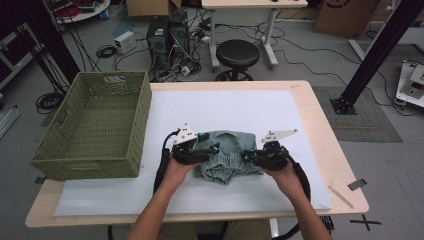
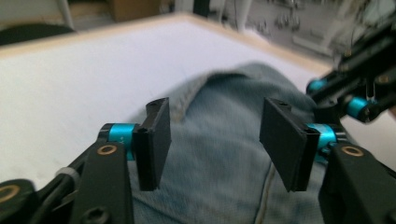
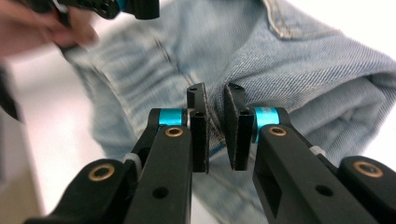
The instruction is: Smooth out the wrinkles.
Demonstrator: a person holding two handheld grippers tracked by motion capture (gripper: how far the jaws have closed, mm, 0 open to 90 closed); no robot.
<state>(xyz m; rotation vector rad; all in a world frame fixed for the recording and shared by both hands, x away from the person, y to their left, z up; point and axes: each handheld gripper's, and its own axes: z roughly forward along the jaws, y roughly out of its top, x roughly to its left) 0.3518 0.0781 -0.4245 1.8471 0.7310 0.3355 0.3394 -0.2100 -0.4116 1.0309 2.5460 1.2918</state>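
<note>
Denim bundle pinched at one end, straddled at the other

Denim shorts [image 1: 227, 155] lie folded into a compact bundle on the white mat [image 1: 240, 107] that covers the wooden table [image 1: 320, 125], near the person's edge and about midway across. The bundle's long axis runs side to side, from one gripper to the other; the gathered waistband faces the person, and the smoother folded edge points away toward the far side of the table.

The left gripper [image 1: 212, 149] sits at the bundle's left end. In the left gripper view its pads [image 2: 156, 140] stand well apart with blue cloth between and beneath them — neither pad presses on the fabric there. The right gripper [image 1: 248, 156] is at the right end; its jaws are drawn close together, and the right gripper view shows a ridge of denim [image 3: 215, 112] nipped between the two pads.

The high view gives the layout: a green woven basket [image 1: 95, 127] stands on the table's left side, well apart from the shorts, with a black stool [image 1: 237, 52] on the floor beyond. The gripper views give the cloth's detail instead — a stitched seam [image 2: 266, 196] below the left gripper, and a hem edge [image 3: 280, 21] at the top of the right gripper view, where the other hand [image 3: 42, 32] appears blurred.
</note>
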